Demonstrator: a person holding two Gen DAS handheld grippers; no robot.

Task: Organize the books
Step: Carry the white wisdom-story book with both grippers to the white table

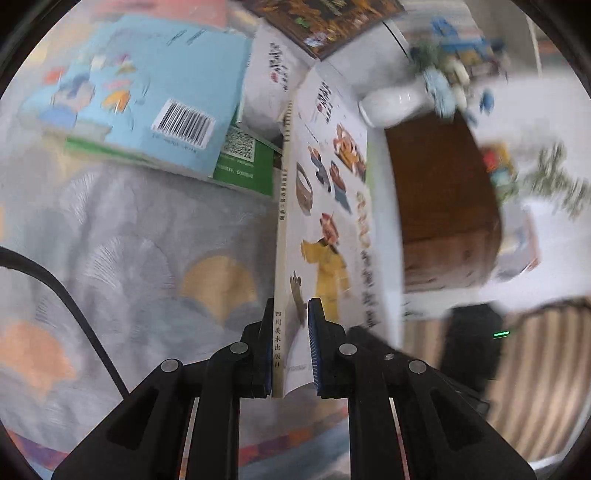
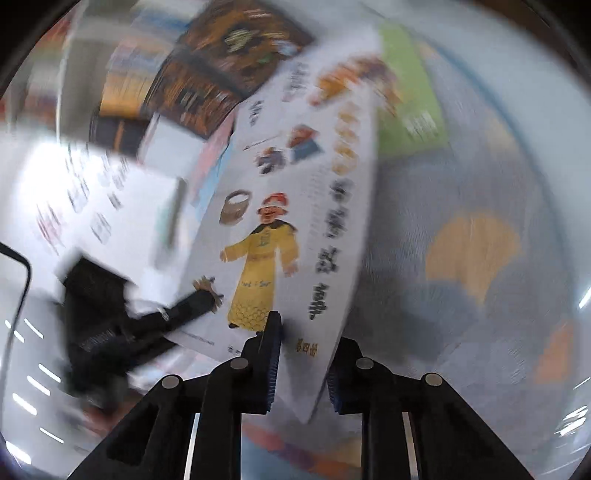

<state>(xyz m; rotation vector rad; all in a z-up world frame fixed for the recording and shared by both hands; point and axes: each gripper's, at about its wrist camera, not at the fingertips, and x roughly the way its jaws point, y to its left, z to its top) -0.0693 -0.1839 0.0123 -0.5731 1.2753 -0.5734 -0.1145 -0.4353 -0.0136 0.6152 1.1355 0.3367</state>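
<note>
Through the left wrist camera I see my left gripper (image 1: 290, 347) pinching the white picture book (image 1: 325, 206) at its spine end, one blue pad on each side of the near corner, so the book stands on edge and runs straight away from the fingers. Its cover, with a figure in a yellow robe, faces to the right of the gripper. Ahead and to the left lies a light blue book (image 1: 147, 92) with a barcode, stacked on a green book (image 1: 240, 162) that shows a QR code; both rest on a grey patterned rug (image 1: 129, 240). Farther ahead, past the held book's far end, a dark brown book (image 1: 325, 22) lies flat. To the right I make out a brown wooden table (image 1: 443, 206) and a white vase (image 1: 391, 103), both blurred. Through the right wrist camera, heavily smeared, my right gripper (image 2: 301, 365) is clamped on the lower edge of the same white picture book (image 2: 288, 206), the left finger over the cover and the right finger behind it. The left gripper (image 2: 177, 314) appears to the left, gripping the book's other corner. The grey patterned rug (image 2: 461, 258) fills the right side.
</note>
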